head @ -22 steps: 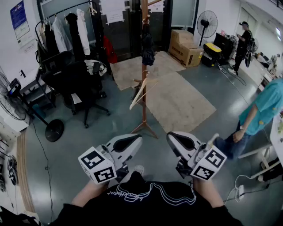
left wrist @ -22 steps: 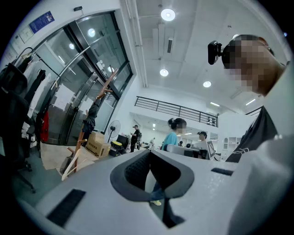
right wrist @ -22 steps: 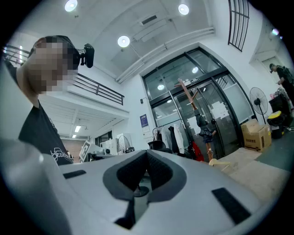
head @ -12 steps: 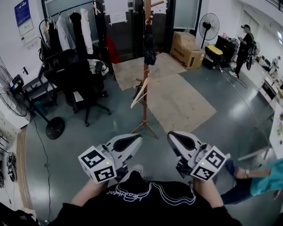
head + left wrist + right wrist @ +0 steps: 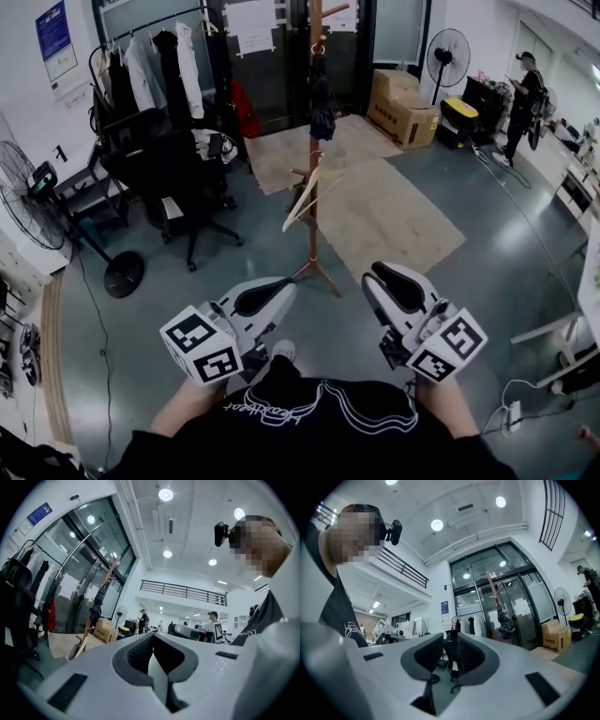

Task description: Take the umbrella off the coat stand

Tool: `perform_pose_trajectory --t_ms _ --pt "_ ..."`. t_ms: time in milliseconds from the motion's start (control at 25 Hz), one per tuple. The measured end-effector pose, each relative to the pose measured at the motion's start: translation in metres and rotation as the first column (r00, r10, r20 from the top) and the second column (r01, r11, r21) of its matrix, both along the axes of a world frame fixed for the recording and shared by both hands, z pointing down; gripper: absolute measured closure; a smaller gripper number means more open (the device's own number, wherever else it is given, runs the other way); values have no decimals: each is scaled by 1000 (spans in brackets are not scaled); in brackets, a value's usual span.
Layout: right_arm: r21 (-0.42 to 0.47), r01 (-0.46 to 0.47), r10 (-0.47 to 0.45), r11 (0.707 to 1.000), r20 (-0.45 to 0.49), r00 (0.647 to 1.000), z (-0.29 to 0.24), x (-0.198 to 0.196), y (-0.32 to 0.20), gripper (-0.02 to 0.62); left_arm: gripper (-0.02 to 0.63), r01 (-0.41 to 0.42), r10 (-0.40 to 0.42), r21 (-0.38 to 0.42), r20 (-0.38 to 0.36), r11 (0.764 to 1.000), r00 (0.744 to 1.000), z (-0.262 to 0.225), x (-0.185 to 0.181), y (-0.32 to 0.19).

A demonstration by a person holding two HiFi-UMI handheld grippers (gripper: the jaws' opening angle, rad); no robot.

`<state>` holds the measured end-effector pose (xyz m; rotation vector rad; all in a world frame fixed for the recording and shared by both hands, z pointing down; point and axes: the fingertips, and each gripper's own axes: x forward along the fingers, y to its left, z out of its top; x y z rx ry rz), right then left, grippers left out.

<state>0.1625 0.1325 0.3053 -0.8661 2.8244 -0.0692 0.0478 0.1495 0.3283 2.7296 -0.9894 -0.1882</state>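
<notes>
Umbrella [image 5: 322, 103] on coat stand [image 5: 313, 220], left gripper [image 5: 269, 294], right gripper [image 5: 393, 284] both ajar, shirt lettering [image 5: 309, 409] illegible

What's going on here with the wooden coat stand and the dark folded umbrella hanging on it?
A person stands short of the wooden coat stand, a white gripper in each hand. The left gripper and right gripper are both empty, jaws slightly apart. The dark folded umbrella hangs high on the stand, untouched; a pale wooden hanger hangs lower down.
</notes>
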Motion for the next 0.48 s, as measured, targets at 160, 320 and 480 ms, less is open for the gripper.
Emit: perform_pose_trajectory --t_ms 160,320,480 --pt "19 -8 8 1000 -3 1000 -3 -3 -13 437 601 5 -5 8 -1 1000 1000 0 -6 -12" --pt "19 -30 31 999 -28 999 5 -4 -33 364 601 5 -5 7 -1 1000 1000 6 -8 -30" --pt "6 -52 52 999 -42 998 12 -11 -57 304 601 -1 1 3 -6 1000 1000 11 -16 -54"
